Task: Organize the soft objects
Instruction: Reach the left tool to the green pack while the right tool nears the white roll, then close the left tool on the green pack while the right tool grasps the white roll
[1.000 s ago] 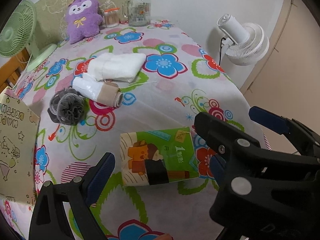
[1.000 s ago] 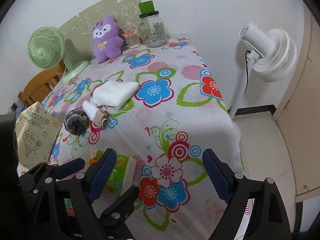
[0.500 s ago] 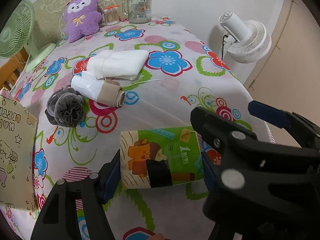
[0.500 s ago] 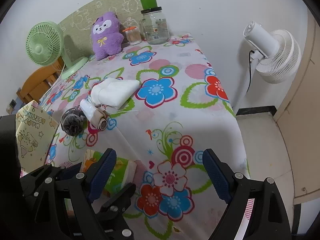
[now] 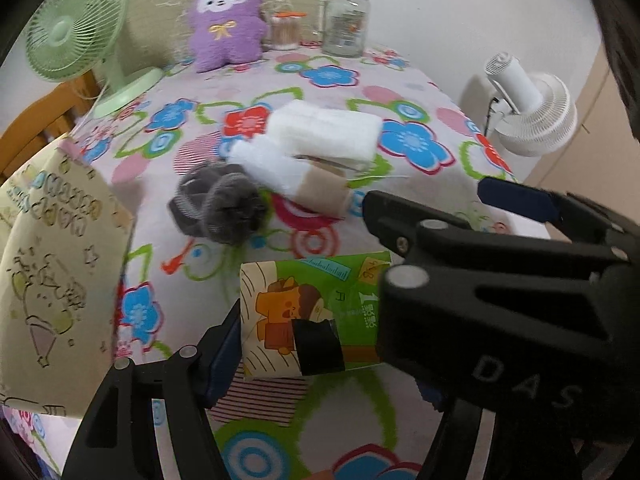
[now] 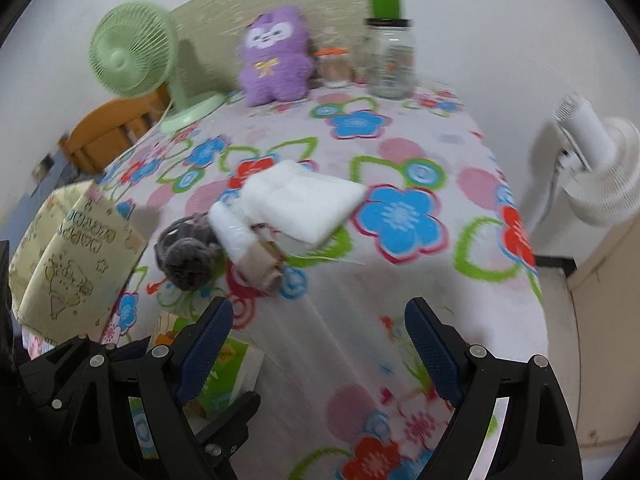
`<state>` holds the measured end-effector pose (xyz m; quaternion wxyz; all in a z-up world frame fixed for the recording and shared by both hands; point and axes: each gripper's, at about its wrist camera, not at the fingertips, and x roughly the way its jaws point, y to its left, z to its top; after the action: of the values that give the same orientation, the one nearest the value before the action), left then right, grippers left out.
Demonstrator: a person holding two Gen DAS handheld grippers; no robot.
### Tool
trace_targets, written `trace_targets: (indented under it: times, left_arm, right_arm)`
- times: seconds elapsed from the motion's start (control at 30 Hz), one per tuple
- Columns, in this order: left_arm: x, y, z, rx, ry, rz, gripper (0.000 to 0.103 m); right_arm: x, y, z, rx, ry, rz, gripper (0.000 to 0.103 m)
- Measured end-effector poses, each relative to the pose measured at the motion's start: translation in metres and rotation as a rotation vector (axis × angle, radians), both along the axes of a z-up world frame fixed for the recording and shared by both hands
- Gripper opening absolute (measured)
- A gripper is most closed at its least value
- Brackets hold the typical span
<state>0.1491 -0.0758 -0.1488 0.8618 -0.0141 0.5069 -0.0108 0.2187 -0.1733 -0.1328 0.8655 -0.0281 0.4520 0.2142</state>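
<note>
Early in the sorting, judging by the spread. Clamped across its short sides in the left gripper (image 5: 320, 360): a green tissue pack (image 5: 312, 312), low at the near edge of the tabletop (image 5: 420, 148); impossible to say whether lifted clear of the cloth or resting on it. Held wide open and empty just beside it: the right gripper (image 6: 320, 344), hovering over bare flowered cloth, one dark-blue finger crossing the left camera's view.

Untouched near the middle of the tabletop, bunched together: a grey mesh pouf (image 5: 224, 208), a white roll with a tan band (image 5: 296, 180) touching it, and a folded white towel (image 5: 328, 128) overlapping the roll's far end. Propped at the back against the wall: a purple plush (image 5: 228, 20) (soft too, though perhaps already where it belongs).

Standing at the left edge: a yellow paper gift bag (image 5: 52, 264), probably the destination; nothing visible inside from either view.

So: one item in hand, nothing shown as stowed, three or four soft things left to collect.
</note>
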Motion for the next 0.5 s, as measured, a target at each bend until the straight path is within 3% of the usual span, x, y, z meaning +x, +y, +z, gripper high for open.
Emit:
trace_targets:
  times: [0.17, 0.37, 0.5]
  left_arm:
    - [0.001, 0.011, -0.004, 0.001, 0.011, 0.02, 0.075]
    - [0.008, 0.022, -0.007, -0.006, 0.024, 0.04, 0.075]
    - [0.013, 0.026, -0.008, -0.006, 0.026, 0.045, 0.075]
  right_arm:
    - [0.01, 0.025, -0.003, -0.033, -0.01, 0.086, 0.09]
    - [0.029, 0.039, -0.014, -0.043, 0.024, 0.108, 0.089]
    - [0.038, 0.045, -0.022, -0.04, 0.054, 0.12, 0.08]
